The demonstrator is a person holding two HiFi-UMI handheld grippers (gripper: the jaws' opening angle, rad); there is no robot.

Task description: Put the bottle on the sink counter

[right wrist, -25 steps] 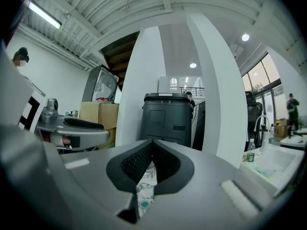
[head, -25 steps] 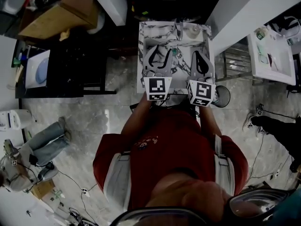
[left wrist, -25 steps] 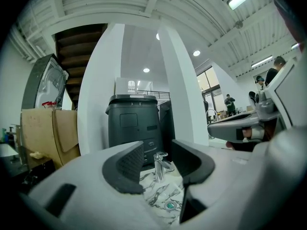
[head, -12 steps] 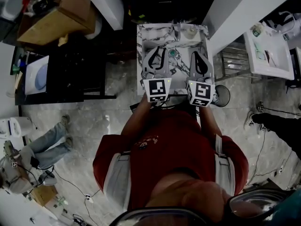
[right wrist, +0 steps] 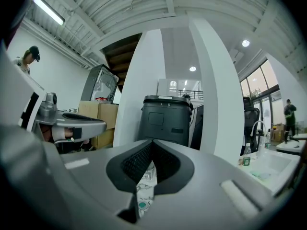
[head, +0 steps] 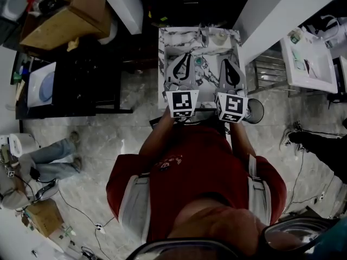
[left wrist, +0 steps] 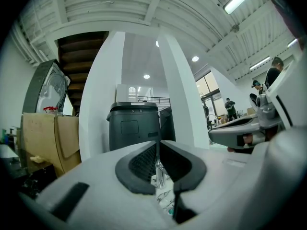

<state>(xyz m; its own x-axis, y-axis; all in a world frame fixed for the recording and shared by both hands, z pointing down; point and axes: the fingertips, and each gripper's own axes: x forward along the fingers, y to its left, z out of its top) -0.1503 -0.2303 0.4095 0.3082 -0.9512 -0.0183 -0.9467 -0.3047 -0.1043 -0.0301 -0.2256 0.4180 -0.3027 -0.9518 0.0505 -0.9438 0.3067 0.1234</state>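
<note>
L gripper (head: 187, 57): jaws just been closing, now together, nothing btwn them. R gripper (head: 227, 62): jaws together, also empty. Both held level over basin of marble sink (head: 161, 64). Bottle: not in either gripper; prob. the pale round item (head: 219, 36) on rear surface beside tap (head: 205, 34), too small to confirm. If so, placing looks done. Next: back both grippers off w/o clipping tap.
</note>
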